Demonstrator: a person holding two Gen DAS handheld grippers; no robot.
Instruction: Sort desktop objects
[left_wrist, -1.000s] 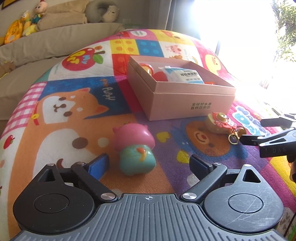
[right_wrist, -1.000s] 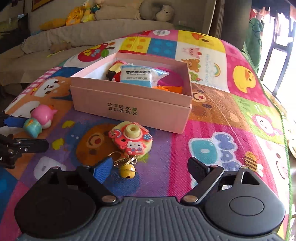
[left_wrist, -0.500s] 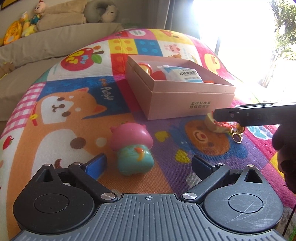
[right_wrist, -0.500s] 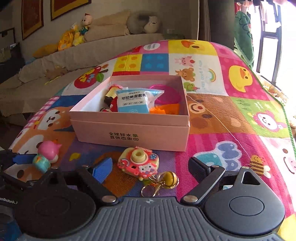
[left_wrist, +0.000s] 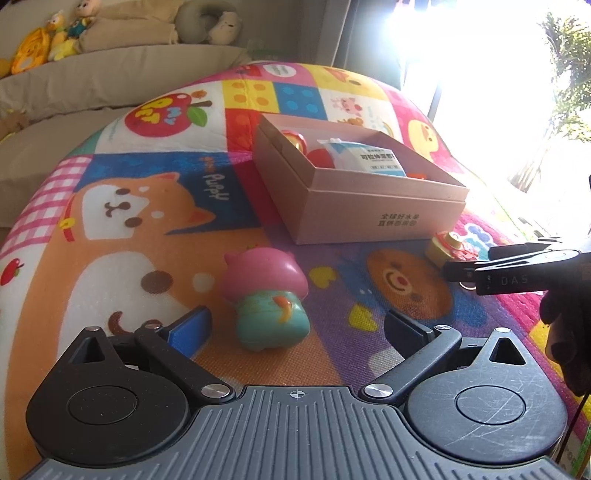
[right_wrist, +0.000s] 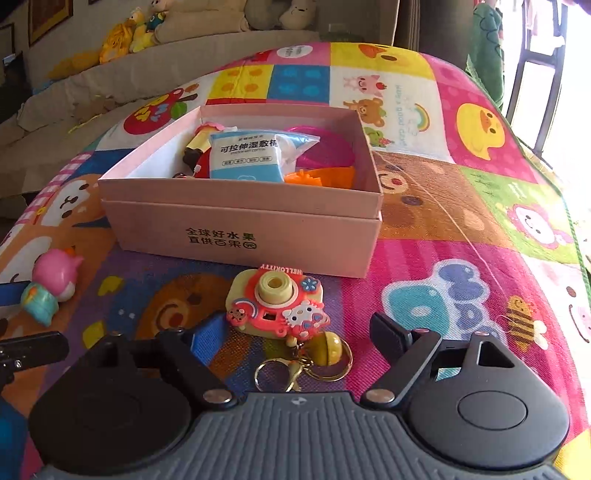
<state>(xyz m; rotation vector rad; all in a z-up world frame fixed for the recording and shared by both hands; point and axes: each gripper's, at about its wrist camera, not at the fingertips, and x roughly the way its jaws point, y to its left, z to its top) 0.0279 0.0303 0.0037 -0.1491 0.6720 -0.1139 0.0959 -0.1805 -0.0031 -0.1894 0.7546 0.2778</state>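
Observation:
A pink-capped teal mushroom toy (left_wrist: 267, 295) lies on the colourful mat, between the open fingers of my left gripper (left_wrist: 295, 326); it also shows in the right wrist view (right_wrist: 51, 286). A camera-shaped keychain toy (right_wrist: 277, 302) with a gold bell and ring lies between the open fingers of my right gripper (right_wrist: 291, 334), just in front of the pink box (right_wrist: 240, 229). The open box holds a blue wipes packet (right_wrist: 245, 155), a doll, a pink dish and an orange piece. The right gripper's fingers (left_wrist: 476, 267) show beside the keychain (left_wrist: 445, 245) in the left wrist view.
The play mat (left_wrist: 129, 229) covers a raised surface that drops off at its sides. A sofa with plush toys (left_wrist: 55, 33) stands behind. A bright window (left_wrist: 480, 74) is at the right. The left gripper's finger (right_wrist: 33, 349) shows at the far left of the right wrist view.
My right gripper has come down and forward, so the keychain now sits between its fingers. My left gripper has crept slightly closer to the mushroom toy.

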